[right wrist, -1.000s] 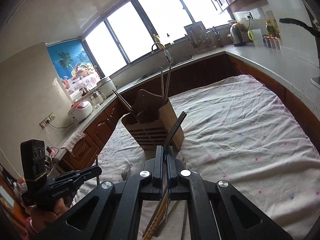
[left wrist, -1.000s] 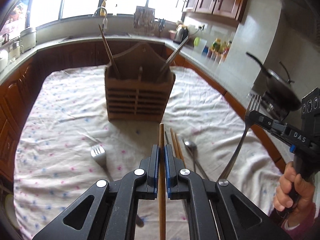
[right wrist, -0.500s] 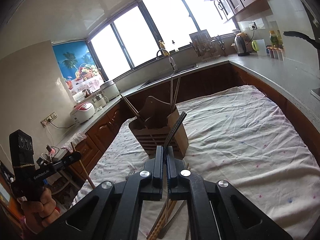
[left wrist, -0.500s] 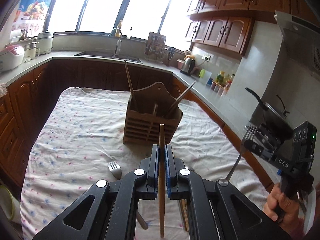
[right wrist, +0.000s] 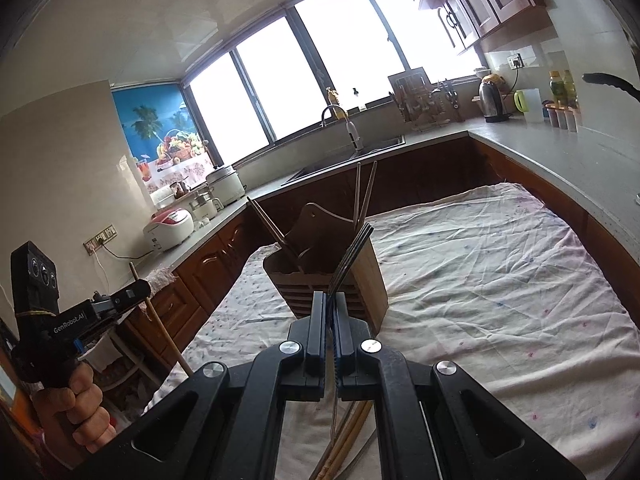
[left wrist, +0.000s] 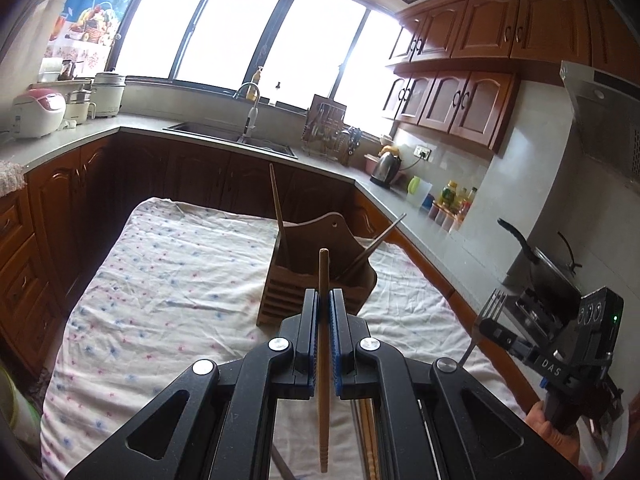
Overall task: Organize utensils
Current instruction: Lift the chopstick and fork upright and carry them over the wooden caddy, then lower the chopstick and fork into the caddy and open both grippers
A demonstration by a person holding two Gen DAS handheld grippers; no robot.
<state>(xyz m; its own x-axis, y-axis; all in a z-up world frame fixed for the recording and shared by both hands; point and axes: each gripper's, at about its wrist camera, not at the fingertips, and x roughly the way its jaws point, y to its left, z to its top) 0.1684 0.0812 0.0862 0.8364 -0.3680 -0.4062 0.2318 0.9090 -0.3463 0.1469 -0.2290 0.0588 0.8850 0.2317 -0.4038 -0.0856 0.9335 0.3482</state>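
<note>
"GenRobot.AI" on left gripper (right wrist: pixel 132 294), fingers clamping chopstick (left wrist: pixel 323 360); "DAS" right gripper (left wrist: pixel 490 326) clamping fork (right wrist: pixel 352 256).

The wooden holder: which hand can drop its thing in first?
Probably the left. Its fingers grip a wooden chopstick lined up with the wooden utensil holder just ahead. The right gripper holds a fork aimed more at the holder's corner.

Left wrist: looks along its claw (left wrist: pixel 324 312), holder (left wrist: pixel 316 276) near at 12 o'clock.
Right wrist: likewise, holder (right wrist: pixel 332 264) near.
Shared: holder, bench (left wrist: pixel 160 280), sink window.
</note>
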